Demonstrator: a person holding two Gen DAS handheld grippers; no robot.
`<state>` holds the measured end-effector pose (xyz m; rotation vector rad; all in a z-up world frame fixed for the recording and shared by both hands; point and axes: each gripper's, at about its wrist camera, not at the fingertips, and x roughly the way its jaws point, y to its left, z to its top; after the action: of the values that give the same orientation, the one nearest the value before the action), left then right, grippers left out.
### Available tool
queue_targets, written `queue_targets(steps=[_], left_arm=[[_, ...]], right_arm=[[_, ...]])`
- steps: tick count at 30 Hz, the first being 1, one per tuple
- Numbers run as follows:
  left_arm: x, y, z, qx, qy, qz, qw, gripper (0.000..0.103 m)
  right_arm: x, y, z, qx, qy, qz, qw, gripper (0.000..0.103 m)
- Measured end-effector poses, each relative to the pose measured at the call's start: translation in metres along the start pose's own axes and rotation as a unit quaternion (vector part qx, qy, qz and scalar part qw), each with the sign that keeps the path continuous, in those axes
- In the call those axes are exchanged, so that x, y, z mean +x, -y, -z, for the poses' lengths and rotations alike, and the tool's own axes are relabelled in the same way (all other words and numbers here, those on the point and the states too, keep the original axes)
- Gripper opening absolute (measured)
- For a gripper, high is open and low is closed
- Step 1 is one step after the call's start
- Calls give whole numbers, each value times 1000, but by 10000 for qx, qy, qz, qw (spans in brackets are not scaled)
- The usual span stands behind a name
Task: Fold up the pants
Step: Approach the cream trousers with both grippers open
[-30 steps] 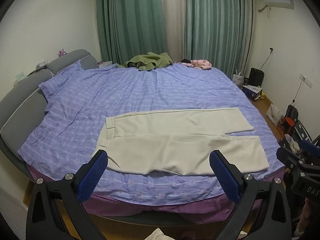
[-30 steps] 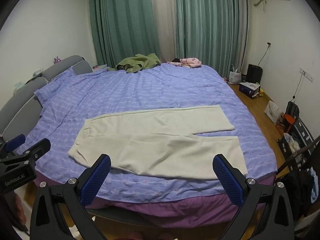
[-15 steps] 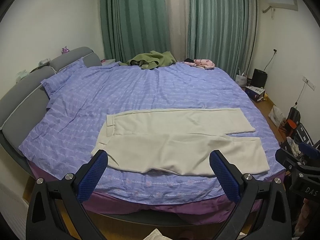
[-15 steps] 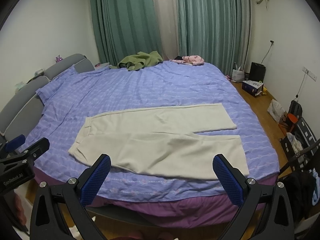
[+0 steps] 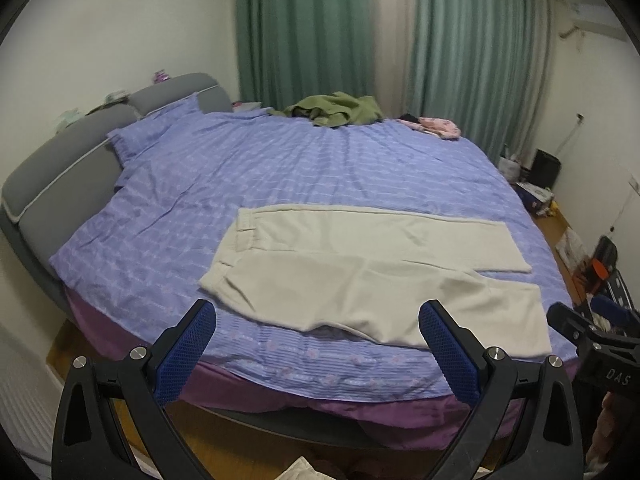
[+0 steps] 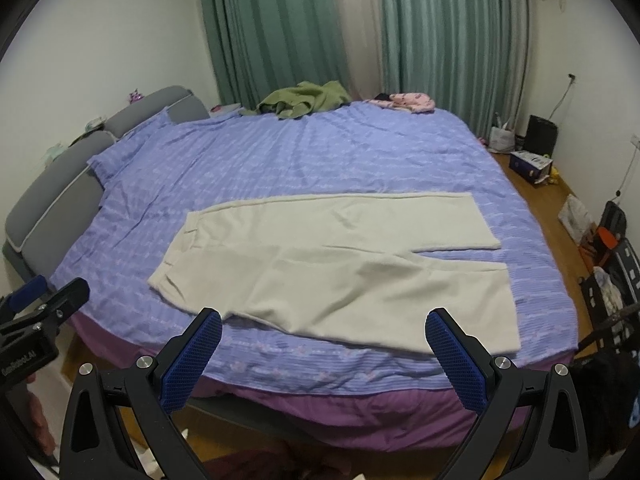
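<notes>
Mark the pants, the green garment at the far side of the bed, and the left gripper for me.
cream pants (image 6: 328, 264): right wrist view, middle of the fabric.
green garment (image 6: 304, 100): right wrist view, centre of the heap.
left gripper (image 5: 316, 328): left wrist view, midway between its open blue fingertips.

Green curtains (image 6: 280, 28) (drawn) behind purple-sheeted bed (image 6: 320, 160); wood floor (image 6: 532, 196).

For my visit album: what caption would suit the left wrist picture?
Open left gripper hovers off the bed edge, facing cream pants spread flat, unfolded, on the purple sheet.
</notes>
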<state>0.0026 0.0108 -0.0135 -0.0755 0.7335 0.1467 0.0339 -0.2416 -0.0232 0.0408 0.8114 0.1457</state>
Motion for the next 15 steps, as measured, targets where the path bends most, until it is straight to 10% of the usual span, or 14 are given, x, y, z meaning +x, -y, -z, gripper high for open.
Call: queue_targets(steps=[15], left_arm=[[120, -111, -39, 194, -525, -82, 9984, 103]], right_arm=[[97, -85, -36, 293, -467, -21, 9985, 103]])
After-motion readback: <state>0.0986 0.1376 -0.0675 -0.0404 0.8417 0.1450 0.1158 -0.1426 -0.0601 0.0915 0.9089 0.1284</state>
